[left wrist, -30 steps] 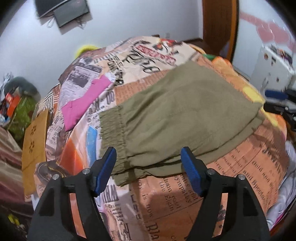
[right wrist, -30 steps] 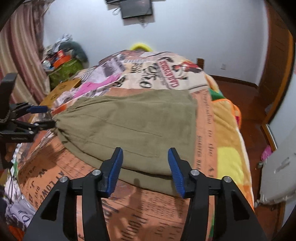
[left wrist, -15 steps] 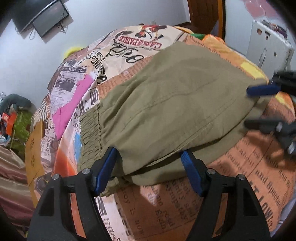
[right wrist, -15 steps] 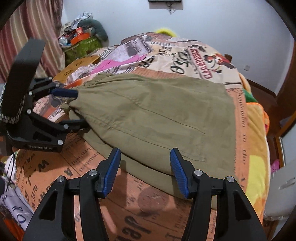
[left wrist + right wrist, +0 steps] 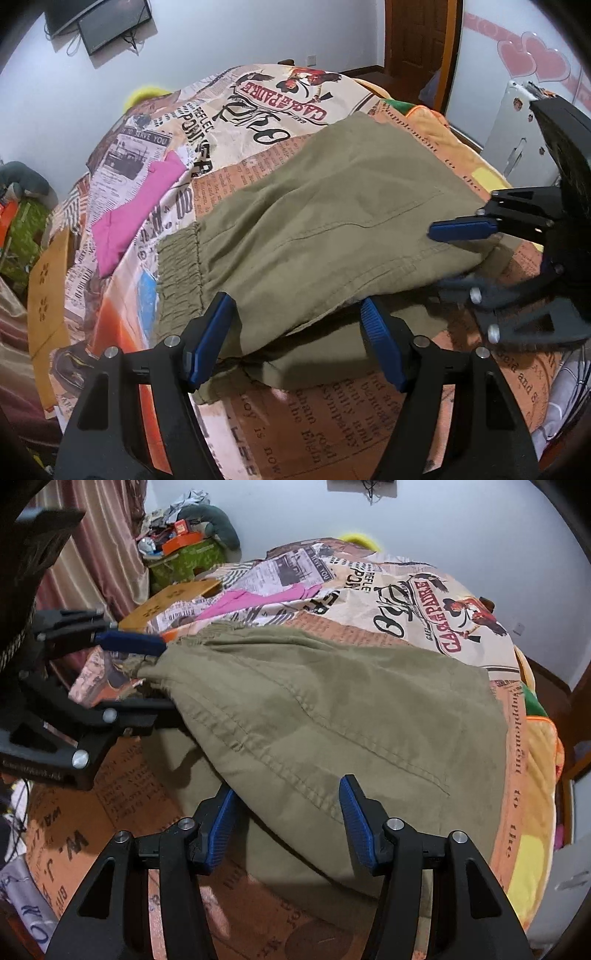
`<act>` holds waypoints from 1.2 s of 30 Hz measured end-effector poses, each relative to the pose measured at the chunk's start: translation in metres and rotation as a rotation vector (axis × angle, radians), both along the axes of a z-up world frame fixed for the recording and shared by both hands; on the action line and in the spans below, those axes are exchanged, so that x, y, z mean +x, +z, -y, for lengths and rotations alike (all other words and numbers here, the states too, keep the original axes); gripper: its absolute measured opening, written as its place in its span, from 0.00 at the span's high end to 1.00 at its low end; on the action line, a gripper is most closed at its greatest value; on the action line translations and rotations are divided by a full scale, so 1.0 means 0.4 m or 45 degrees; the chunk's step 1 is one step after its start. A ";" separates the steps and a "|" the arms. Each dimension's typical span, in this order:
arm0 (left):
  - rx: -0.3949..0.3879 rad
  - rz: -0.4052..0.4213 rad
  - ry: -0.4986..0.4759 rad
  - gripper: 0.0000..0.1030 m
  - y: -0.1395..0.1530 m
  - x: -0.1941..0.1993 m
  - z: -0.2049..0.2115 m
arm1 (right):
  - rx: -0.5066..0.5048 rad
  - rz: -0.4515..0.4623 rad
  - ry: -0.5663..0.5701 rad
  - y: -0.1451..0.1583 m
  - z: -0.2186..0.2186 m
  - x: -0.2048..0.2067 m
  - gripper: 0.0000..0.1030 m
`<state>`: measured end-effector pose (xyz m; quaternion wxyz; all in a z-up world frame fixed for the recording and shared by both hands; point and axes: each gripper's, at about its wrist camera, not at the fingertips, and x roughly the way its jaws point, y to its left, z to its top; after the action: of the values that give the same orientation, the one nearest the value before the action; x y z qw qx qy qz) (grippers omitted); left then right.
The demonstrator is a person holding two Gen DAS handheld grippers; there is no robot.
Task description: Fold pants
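Note:
Olive pants (image 5: 332, 221) lie folded on the newspaper-print bed cover (image 5: 314, 424), elastic waistband (image 5: 177, 273) to the left. My left gripper (image 5: 295, 332) is open, and the near edge of the top layer sits between its blue fingers, close to the waistband. In the right wrist view the pants (image 5: 351, 709) fill the middle. The right gripper (image 5: 288, 812) straddles the top layer's near edge, its jaws closing with a gap still showing. Each gripper shows in the other's view: the right gripper (image 5: 436, 258) at the pants' right end, the left gripper (image 5: 168, 679) at the waistband corner.
A pink garment (image 5: 136, 210) lies on the bed beyond the waistband. A tan board (image 5: 48, 288) leans at the bed's left side, near a cluttered green box (image 5: 184, 557). A white cabinet (image 5: 517, 140) and a wooden door (image 5: 417, 37) stand at the far right.
Both grippers have moved in and down to the pants' near edge. Their fingers now straddle the top layer, and the right gripper has come well into the left wrist view.

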<state>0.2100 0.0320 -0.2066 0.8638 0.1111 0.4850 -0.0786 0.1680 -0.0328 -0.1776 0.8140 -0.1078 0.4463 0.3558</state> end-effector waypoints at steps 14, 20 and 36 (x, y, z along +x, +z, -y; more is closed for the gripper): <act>0.110 0.013 -0.048 0.50 -0.029 -0.008 0.042 | 0.078 0.042 0.007 0.045 0.008 -0.009 0.92; 0.055 0.044 -0.060 0.54 0.002 -0.037 0.031 | 0.086 0.052 0.020 0.063 0.017 -0.030 0.93; -0.031 -0.080 -0.009 0.54 -0.080 -0.067 0.011 | -0.014 -0.027 -0.014 0.003 0.031 -0.068 0.80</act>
<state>0.1833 0.0277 -0.2384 0.8493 0.0997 0.5104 -0.0910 0.1406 -0.0453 -0.1766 0.8104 -0.1062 0.4576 0.3501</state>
